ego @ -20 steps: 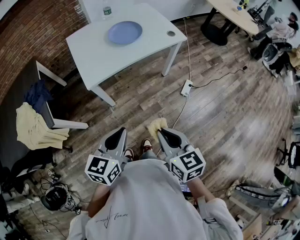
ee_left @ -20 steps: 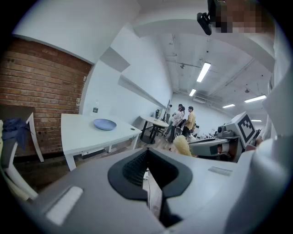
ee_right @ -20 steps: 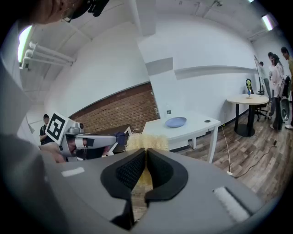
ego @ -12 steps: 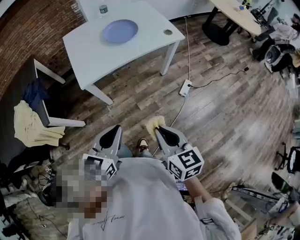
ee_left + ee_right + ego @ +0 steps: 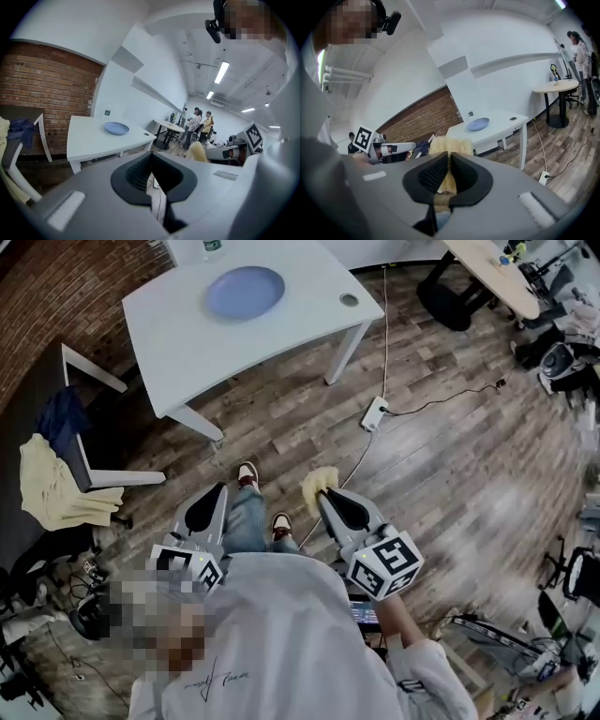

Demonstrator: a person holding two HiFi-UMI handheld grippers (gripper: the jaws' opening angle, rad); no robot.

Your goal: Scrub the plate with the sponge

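Observation:
A blue plate [image 5: 245, 292] lies on a white table [image 5: 187, 343] some way ahead of me; it also shows in the left gripper view [image 5: 116, 128] and the right gripper view [image 5: 478, 124]. My right gripper [image 5: 325, 495] is shut on a yellow sponge [image 5: 317, 481], held at waist height over the wooden floor. The sponge [image 5: 451, 146] sticks out past the closed jaws. My left gripper [image 5: 208, 499] is shut on nothing [image 5: 150, 165], level with the right one and to its left. Both grippers are well short of the table.
A bottle [image 5: 214, 247] stands behind the plate, and a round cable hole [image 5: 349, 300] sits at the table's right corner. A chair draped with yellow and blue cloth [image 5: 54, 479] stands left. A power strip [image 5: 374, 413] and cables lie on the floor. People stand by a far round table [image 5: 199, 124].
The person has stepped towards the table, one foot now out in front. Both grippers moved along with the body and stayed shut, the sponge still in the right one.

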